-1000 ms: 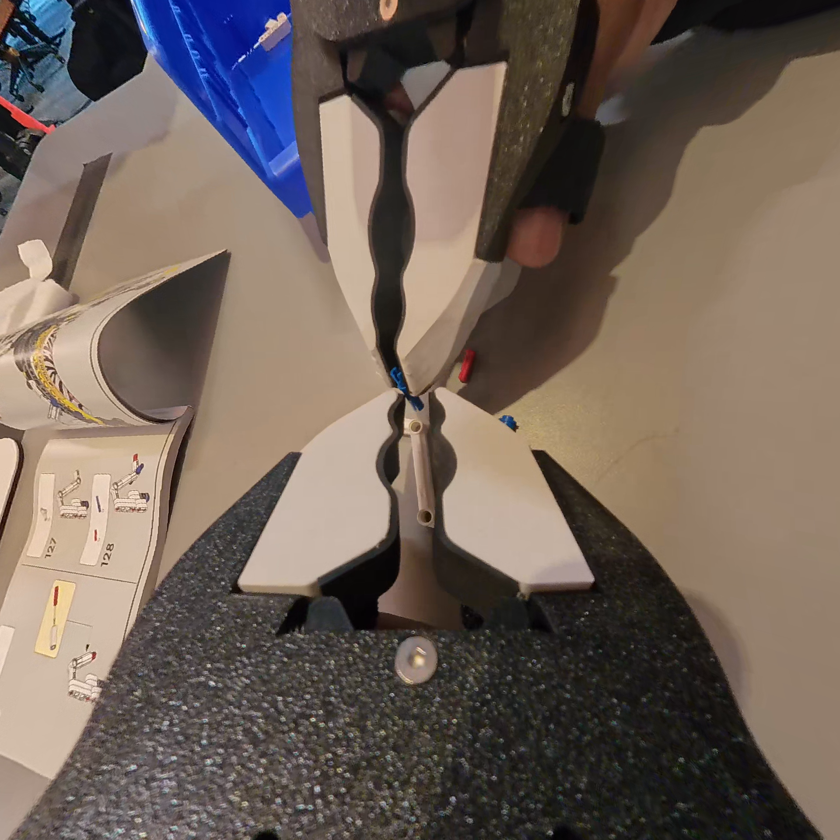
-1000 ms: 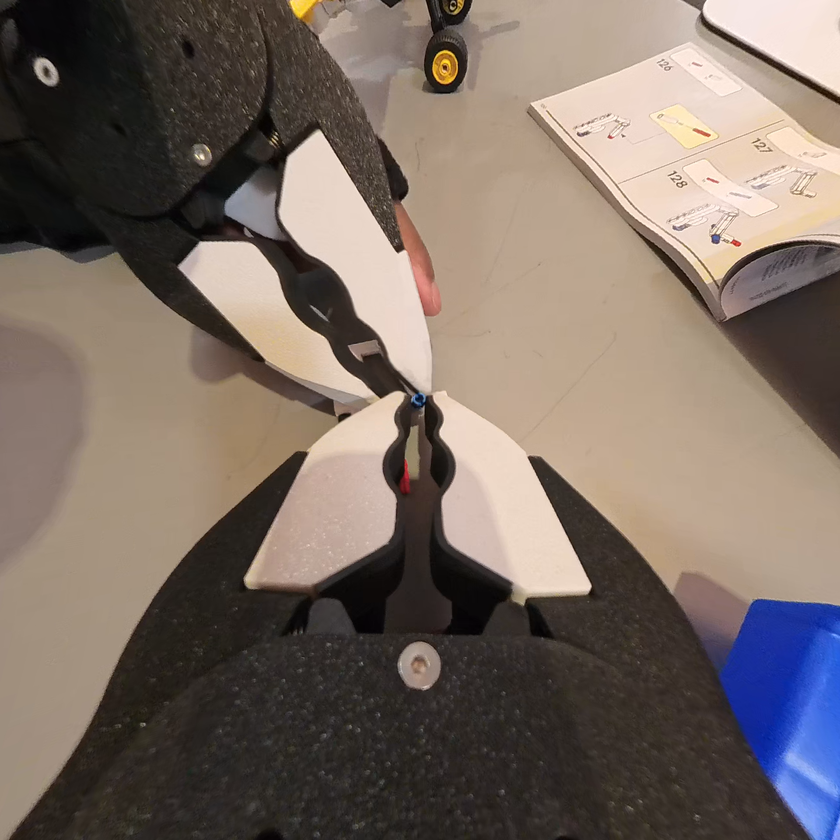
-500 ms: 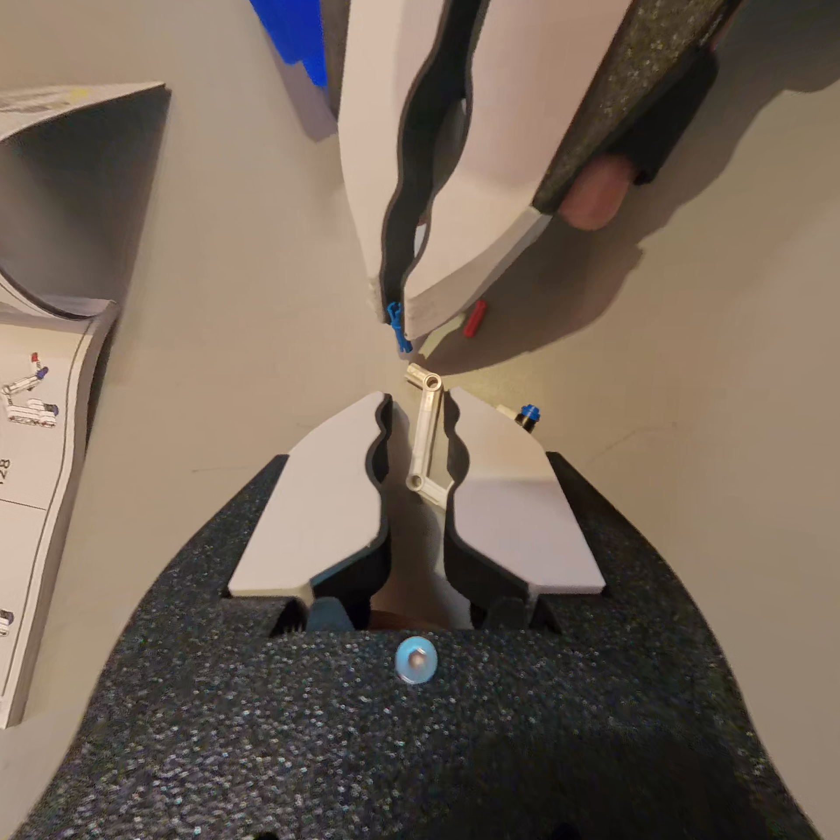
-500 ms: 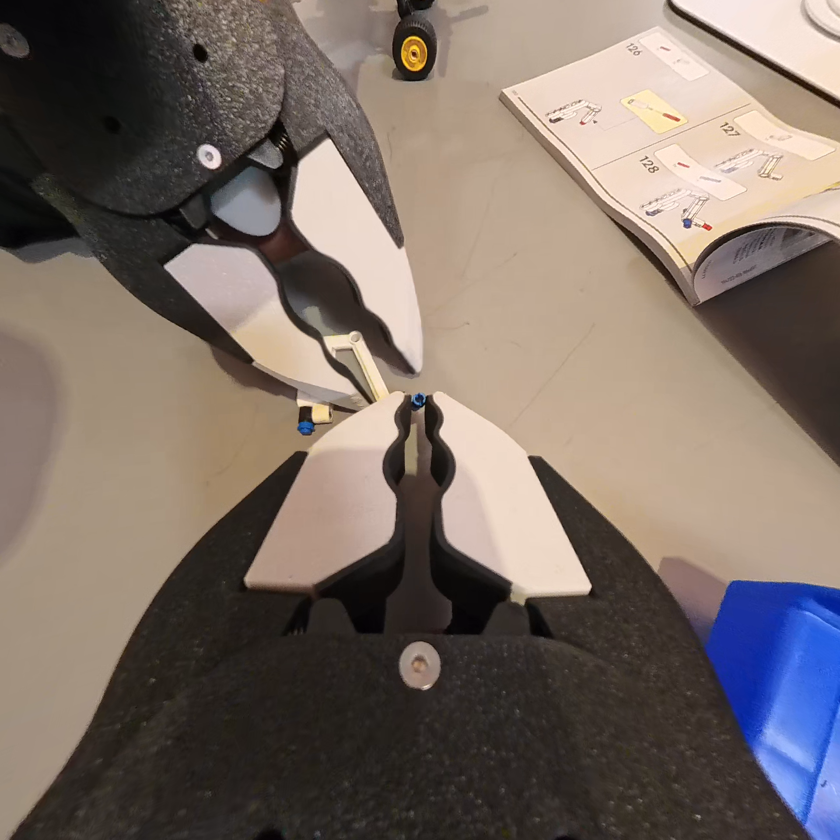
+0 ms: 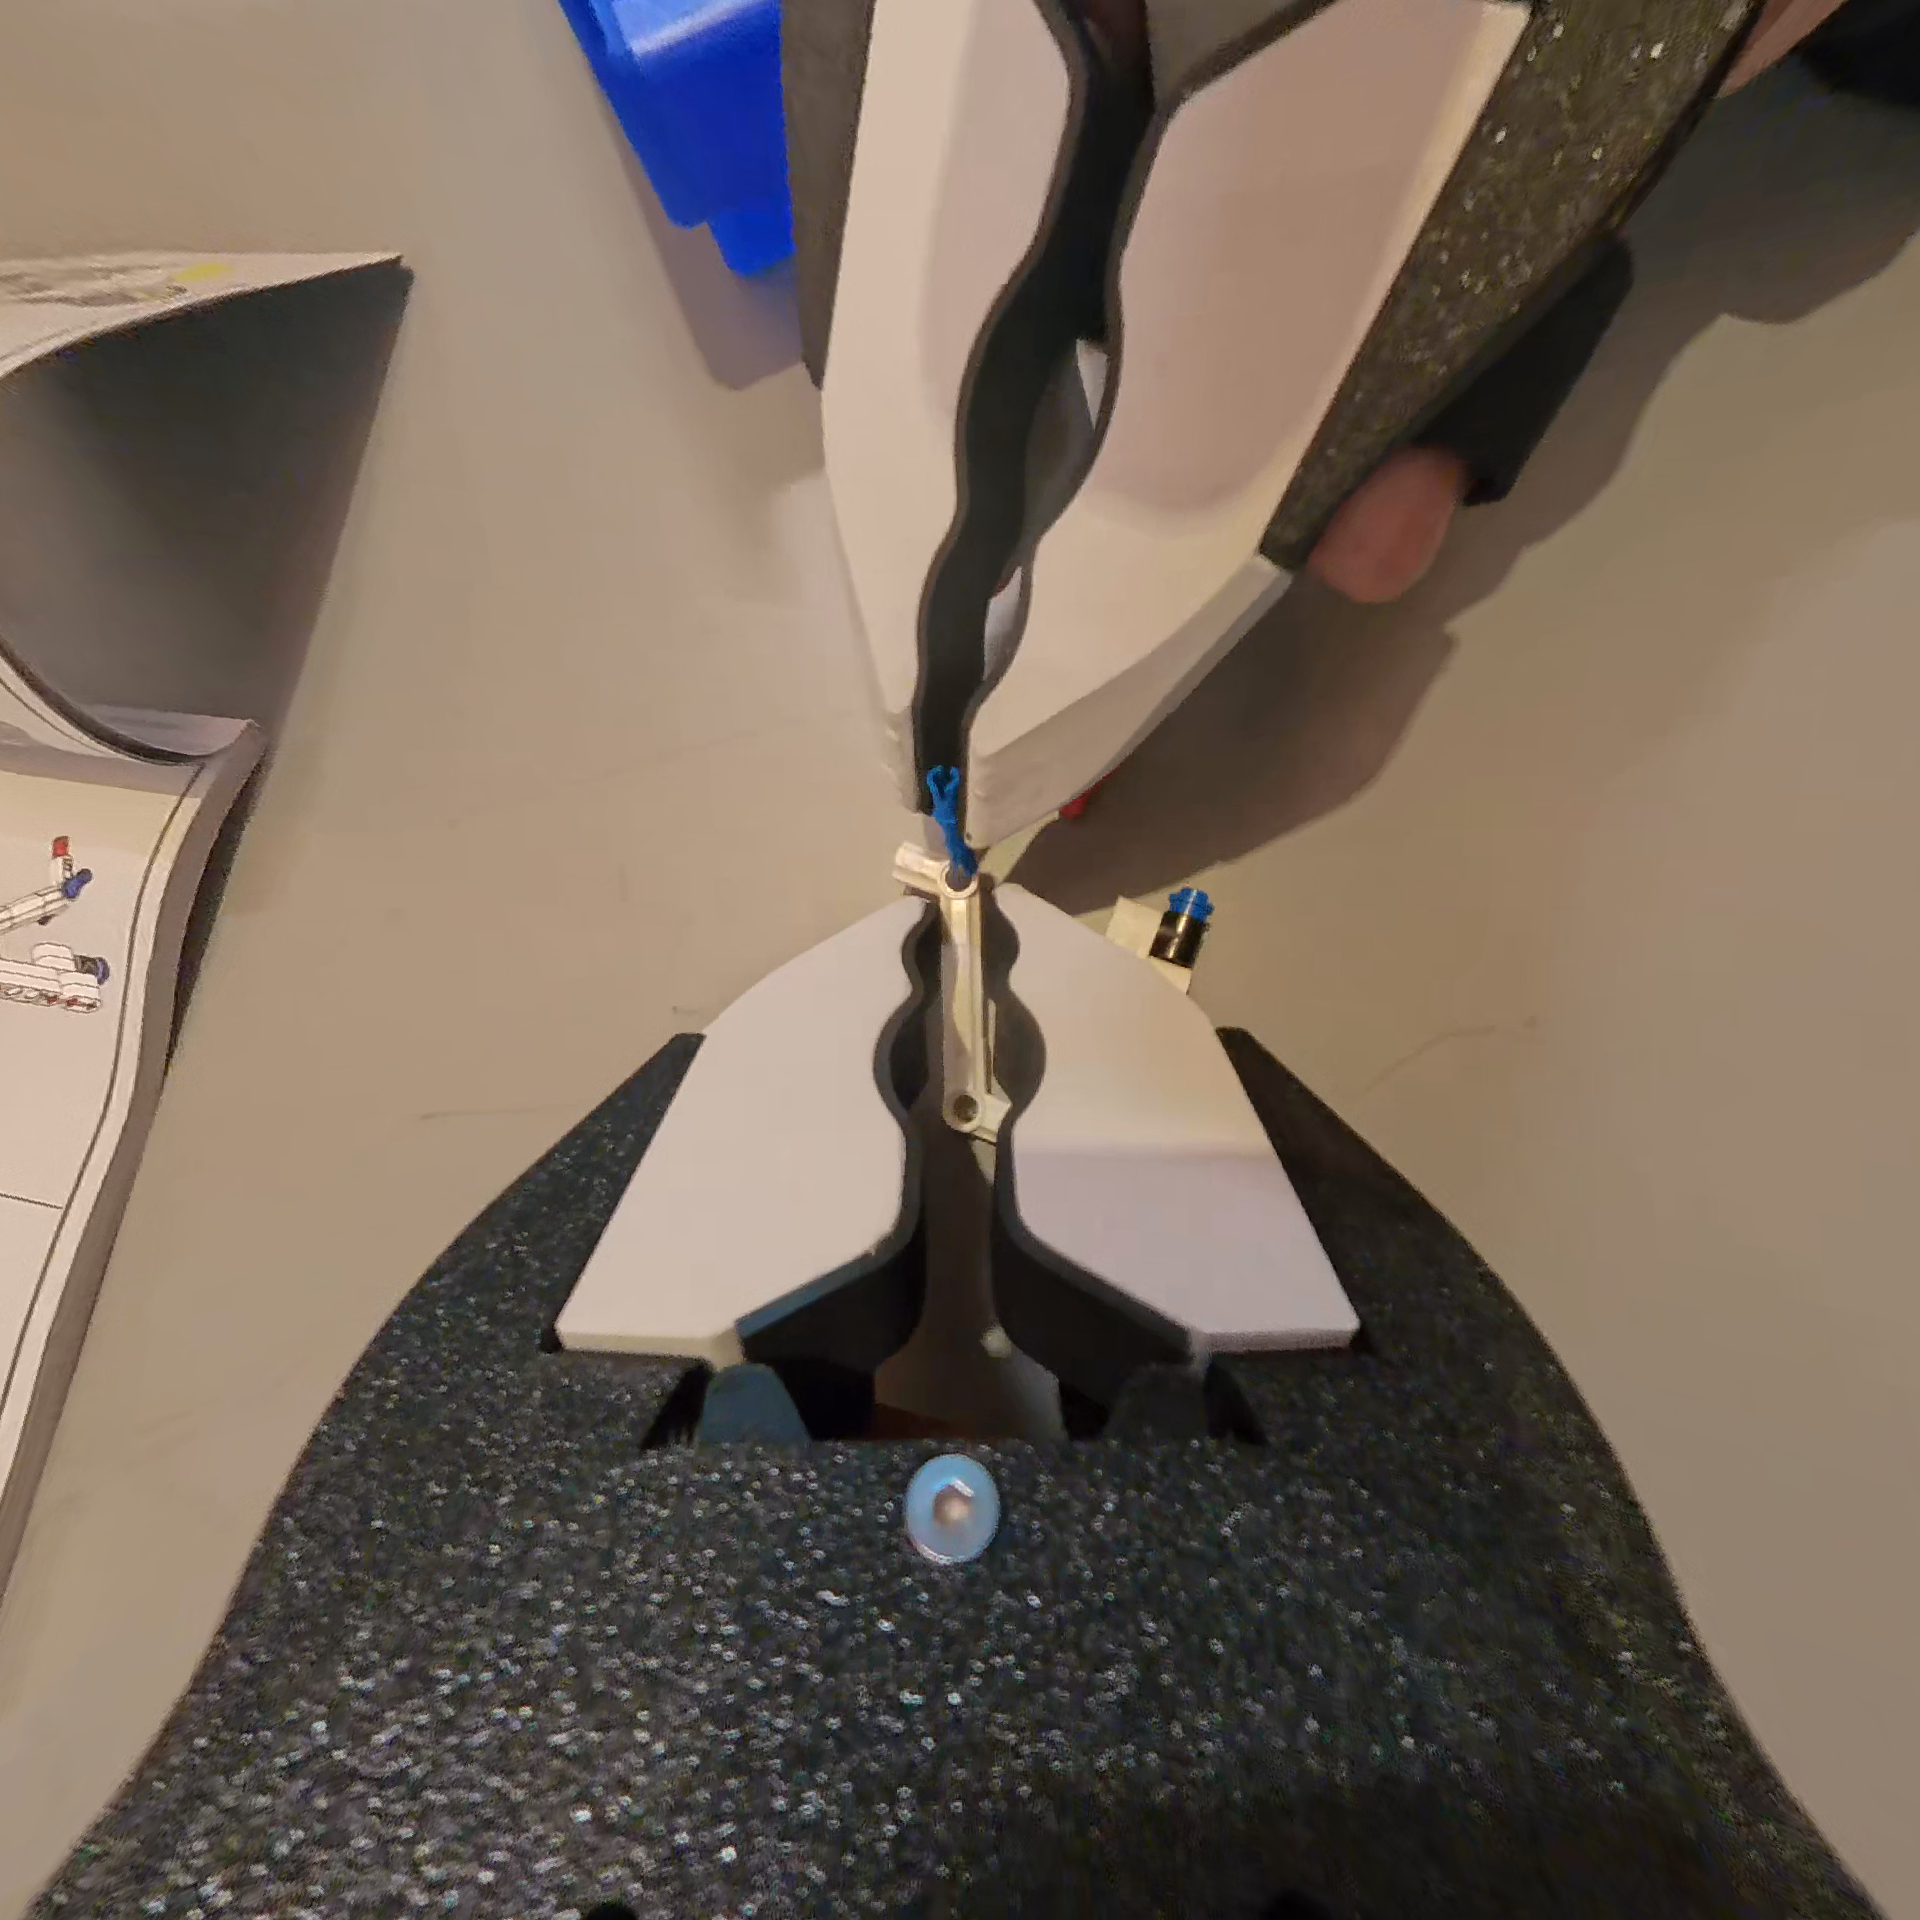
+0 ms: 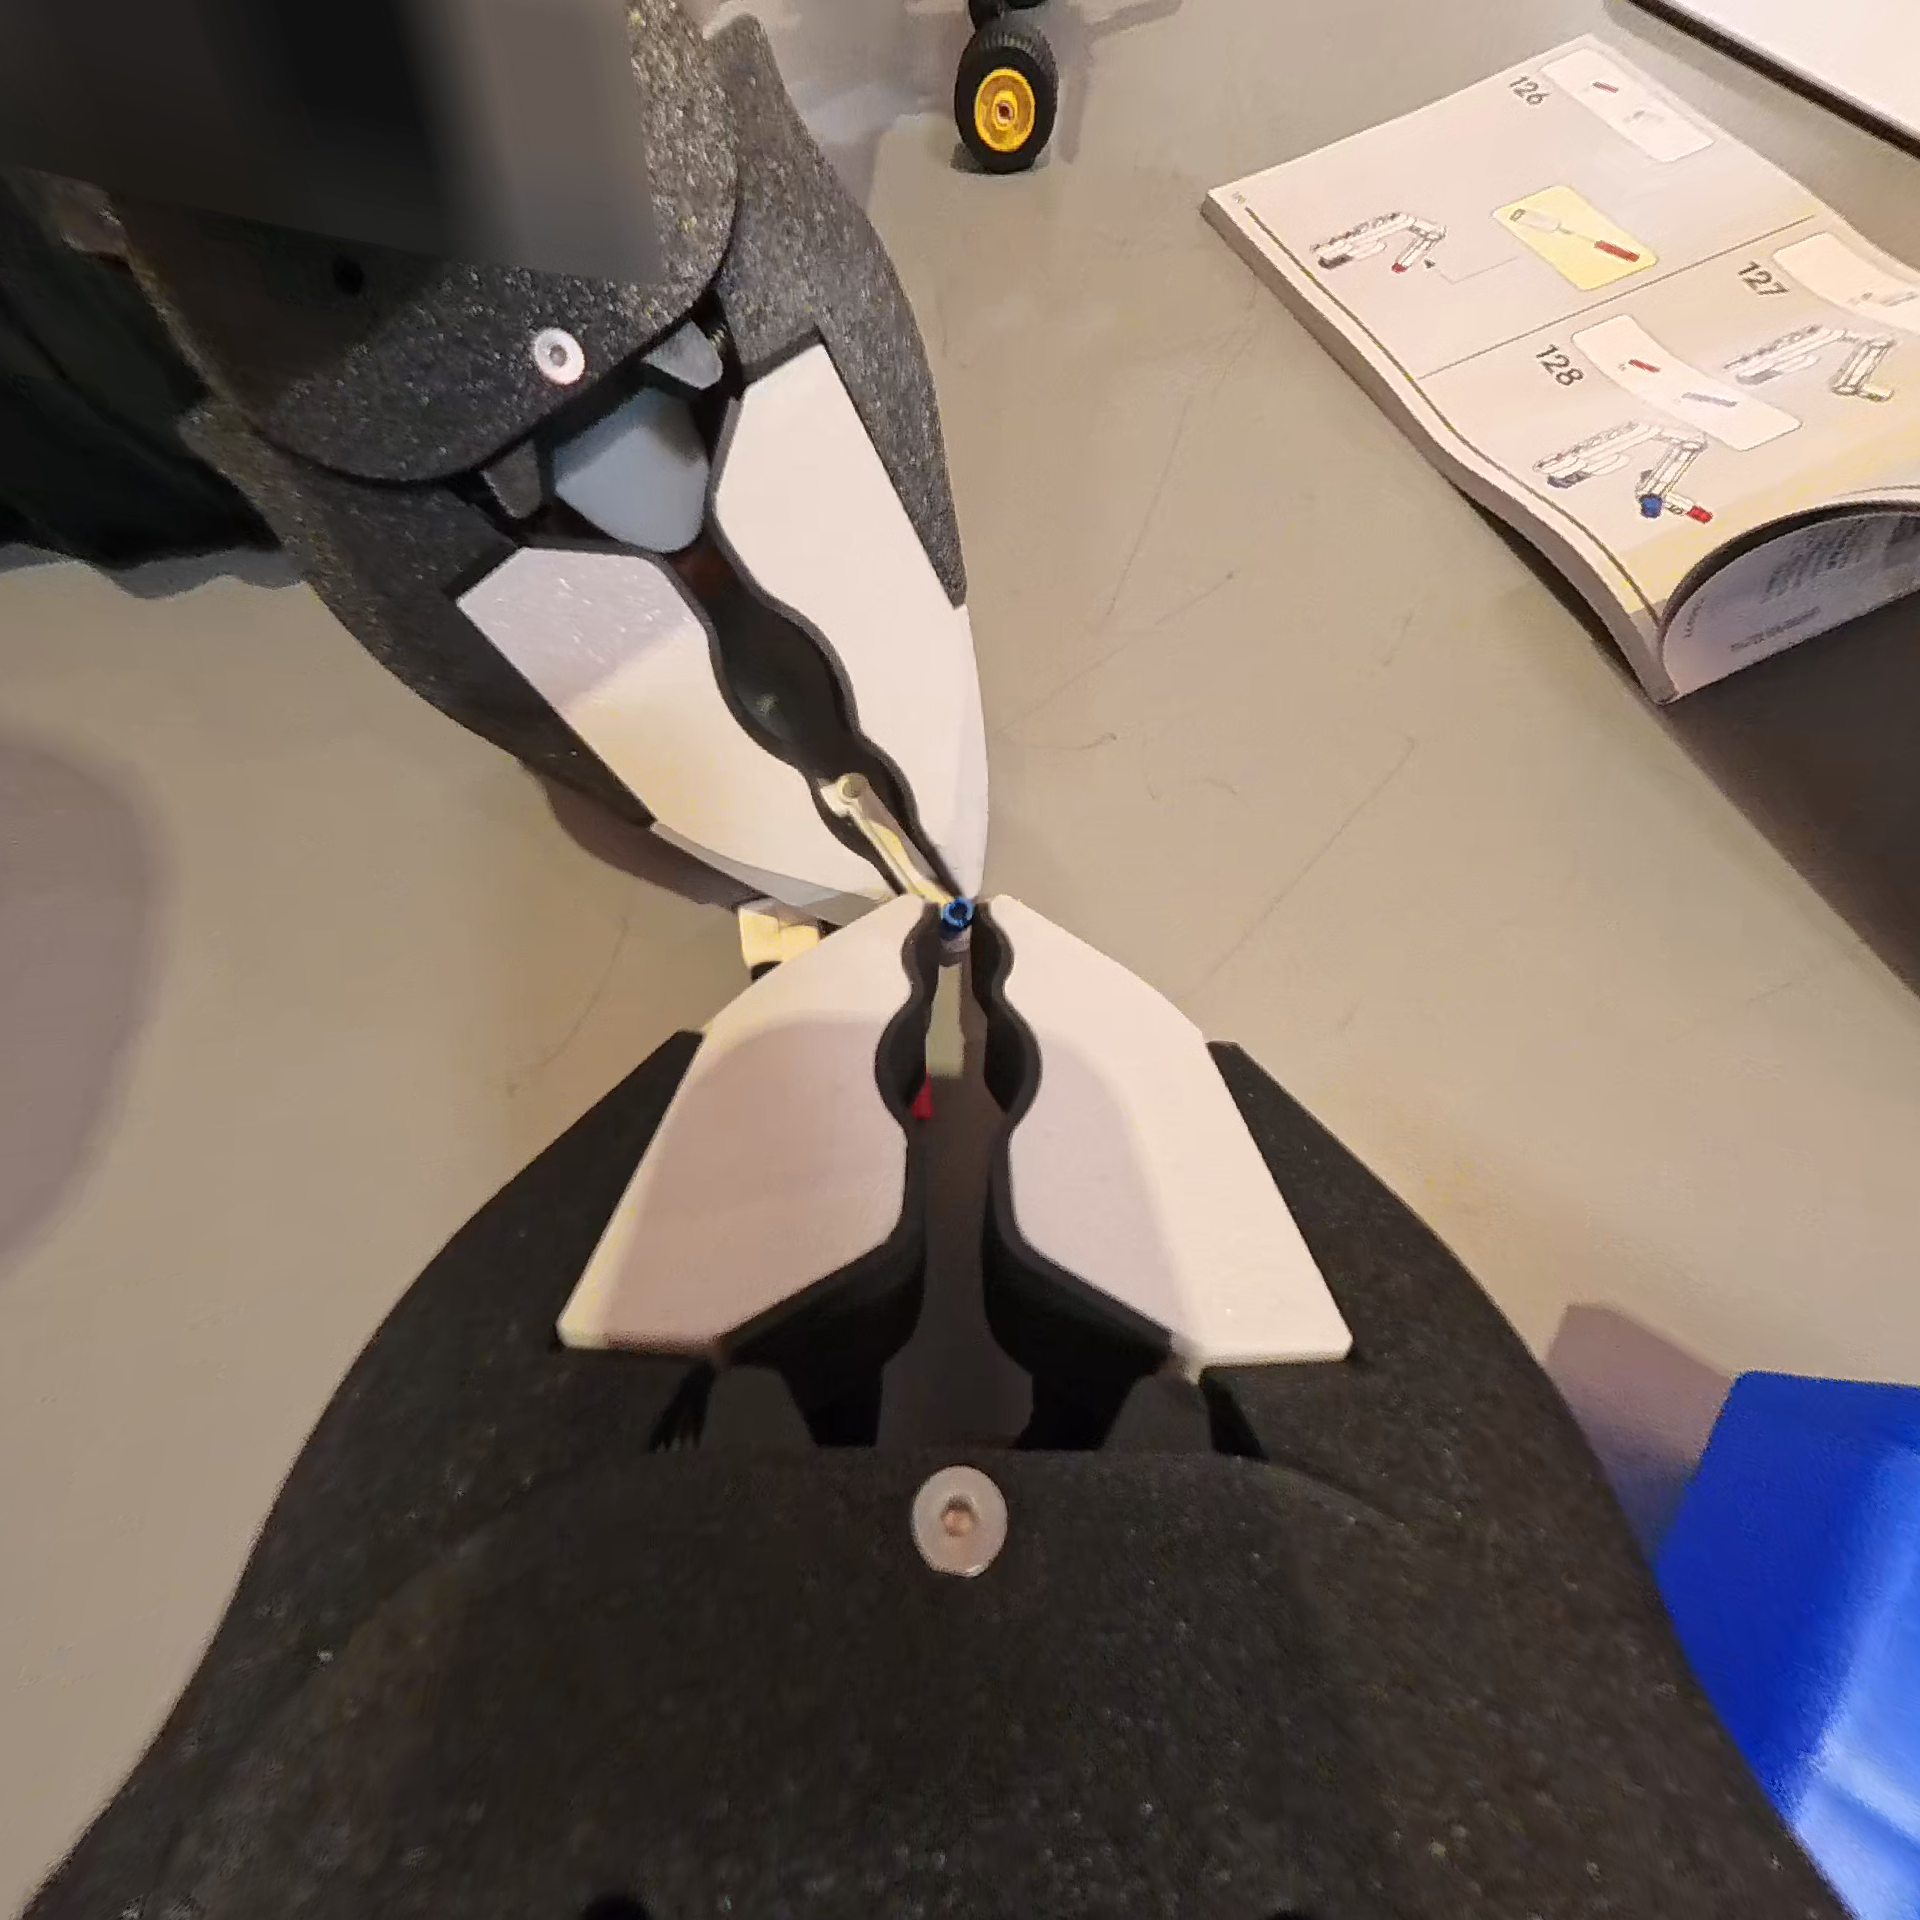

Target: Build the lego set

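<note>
Both jaws are clamping: the left gripper (image 5: 961,914) is holding a pale beam (image 5: 966,997), the right gripper (image 6: 958,914) a blue pin (image 5: 948,821), its tip touching the beam's far end hole; seating it likely needs straight alignment.

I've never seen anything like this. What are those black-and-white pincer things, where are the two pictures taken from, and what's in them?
There is no robot here: a person holds two hand-held grippers, each with two white fingers and its own camera looking along them. One picture comes from the left gripper, the other from the right gripper, so each also shows the other one opposite. The left one is shut on a slim pale beam; the right one pinches a small blue pin, its tip at the beam's end hole. On the grey table lie an open instruction booklet, a blue bin, a yellow-hubbed wheel and a small white piece with a blue-tipped black part.
</note>
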Available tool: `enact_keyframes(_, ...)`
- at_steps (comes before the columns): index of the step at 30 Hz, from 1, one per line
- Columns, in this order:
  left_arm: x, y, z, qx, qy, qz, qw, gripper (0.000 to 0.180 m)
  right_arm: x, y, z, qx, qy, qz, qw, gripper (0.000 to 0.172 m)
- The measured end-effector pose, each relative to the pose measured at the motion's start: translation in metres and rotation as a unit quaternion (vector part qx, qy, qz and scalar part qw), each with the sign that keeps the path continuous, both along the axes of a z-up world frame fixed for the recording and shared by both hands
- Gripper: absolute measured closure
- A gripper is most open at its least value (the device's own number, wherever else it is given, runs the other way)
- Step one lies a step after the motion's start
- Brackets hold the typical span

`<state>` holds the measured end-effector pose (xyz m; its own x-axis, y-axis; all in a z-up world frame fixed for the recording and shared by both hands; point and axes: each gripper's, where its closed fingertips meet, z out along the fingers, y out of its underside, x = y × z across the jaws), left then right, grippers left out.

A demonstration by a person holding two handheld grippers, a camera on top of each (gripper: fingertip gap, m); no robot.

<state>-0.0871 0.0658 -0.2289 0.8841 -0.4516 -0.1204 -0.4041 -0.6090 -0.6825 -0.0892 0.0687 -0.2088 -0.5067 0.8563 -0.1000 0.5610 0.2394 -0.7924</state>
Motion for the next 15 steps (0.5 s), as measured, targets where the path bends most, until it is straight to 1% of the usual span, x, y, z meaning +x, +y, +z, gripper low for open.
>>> enact_keyframes(11,0.0031,0.0021,0.0028,0.014,0.002,-0.012,1.000,0.174,-0.0003,-0.0009,0.0010,-0.008,0.002,0.005,1.000,0.167)
enact_keyframes(15,0.0070,0.0045,0.0076,0.032,0.006,-0.023,0.999,0.174,-0.0014,-0.0030,0.0049,-0.010,0.014,0.012,1.000,0.167)
